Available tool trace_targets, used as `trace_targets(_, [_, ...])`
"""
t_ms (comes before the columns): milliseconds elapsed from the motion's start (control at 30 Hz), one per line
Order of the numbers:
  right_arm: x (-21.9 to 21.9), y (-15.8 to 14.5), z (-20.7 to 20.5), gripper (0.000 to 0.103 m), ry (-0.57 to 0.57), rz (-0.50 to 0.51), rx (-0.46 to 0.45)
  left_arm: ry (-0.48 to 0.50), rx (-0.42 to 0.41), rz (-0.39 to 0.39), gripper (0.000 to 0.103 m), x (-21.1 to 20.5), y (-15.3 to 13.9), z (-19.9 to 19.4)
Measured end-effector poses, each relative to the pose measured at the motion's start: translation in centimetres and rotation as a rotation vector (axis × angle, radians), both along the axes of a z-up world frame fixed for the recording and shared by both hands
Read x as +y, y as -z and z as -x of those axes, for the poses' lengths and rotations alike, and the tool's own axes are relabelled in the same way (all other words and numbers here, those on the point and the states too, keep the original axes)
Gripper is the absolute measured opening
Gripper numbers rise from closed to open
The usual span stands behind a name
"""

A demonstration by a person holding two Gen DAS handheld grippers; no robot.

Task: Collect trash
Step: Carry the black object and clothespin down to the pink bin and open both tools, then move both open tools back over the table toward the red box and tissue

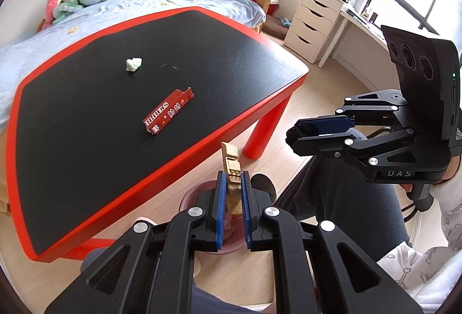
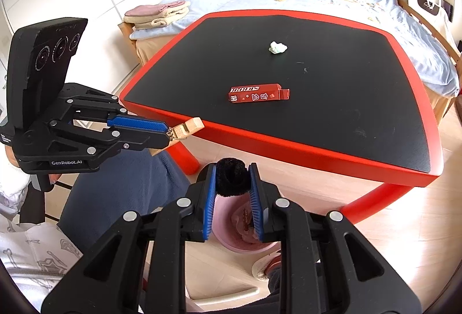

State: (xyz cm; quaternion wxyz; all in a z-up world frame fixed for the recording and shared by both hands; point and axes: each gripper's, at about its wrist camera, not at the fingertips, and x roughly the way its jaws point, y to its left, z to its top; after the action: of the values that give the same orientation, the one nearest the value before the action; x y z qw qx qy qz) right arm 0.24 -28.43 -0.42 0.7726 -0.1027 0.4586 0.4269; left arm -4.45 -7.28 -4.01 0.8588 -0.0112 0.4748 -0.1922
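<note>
A: What's left on the bench (image 2: 332,123)?

B: A red box (image 2: 257,94) and, well beyond it, a crumpled tissue (image 2: 277,47). The pink bin (image 2: 231,241) on the floor already holds some wrappers.

A: And the tongs?

B: Both hang above the bin. Left tongs (image 1: 232,184) pinch a tan box (image 1: 231,162); right tongs (image 2: 233,181) clamp a black fuzzy wad (image 2: 232,174). Roughly halfway, I'd judge.

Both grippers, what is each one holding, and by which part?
Left gripper pinches the gold box by its lower half. Right gripper squeezes the black fuzzy wad across its middle.
</note>
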Motion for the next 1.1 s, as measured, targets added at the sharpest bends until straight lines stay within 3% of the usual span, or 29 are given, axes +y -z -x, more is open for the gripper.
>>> trace_targets(33, [0.0,0.1,-0.1,0.025,-0.001,0.001,0.001,-0.001,-0.001,-0.004,0.012,0.0,0.1,0.0])
trace_targets(67, [0.0,0.2,-0.1,0.034,0.0,0.004,0.003,0.002,0.003,-0.001,0.015,0.0,0.2,0.0])
trace_targets(100, [-0.1,0.3,-0.1,0.057,0.004,0.009,0.004,-0.002,0.005,-0.002,0.022,0.1,0.3,-0.1])
trace_targets(133, [-0.1,0.3,-0.1,0.068,0.011,0.01,0.0,-0.012,0.004,-0.008,0.031,0.2,0.4,-0.1])
trace_targets(167, [-0.3,0.3,-0.1,0.08,0.017,0.005,-0.005,-0.026,-0.001,-0.008,0.054,0.4,0.4,-0.1])
trace_targets(200, [-0.4,0.3,-0.1,0.084,0.022,0.003,-0.008,-0.039,-0.008,-0.003,0.077,0.6,0.4,-0.1])
trace_targets(267, [-0.5,0.6,-0.2,0.092,0.031,0.017,-0.008,-0.074,-0.031,0.001,0.092,1.0,0.2,0.1])
trace_targets(500, [-0.4,1.2,0.0,0.097,0.021,0.027,0.007,-0.134,-0.025,-0.012,0.095,2.1,0.1,0.0])
trace_targets(1100, [-0.1,1.4,-0.5,0.098,0.0,0.022,0.017,-0.167,-0.012,-0.01,0.095,3.0,0.0,-0.5])
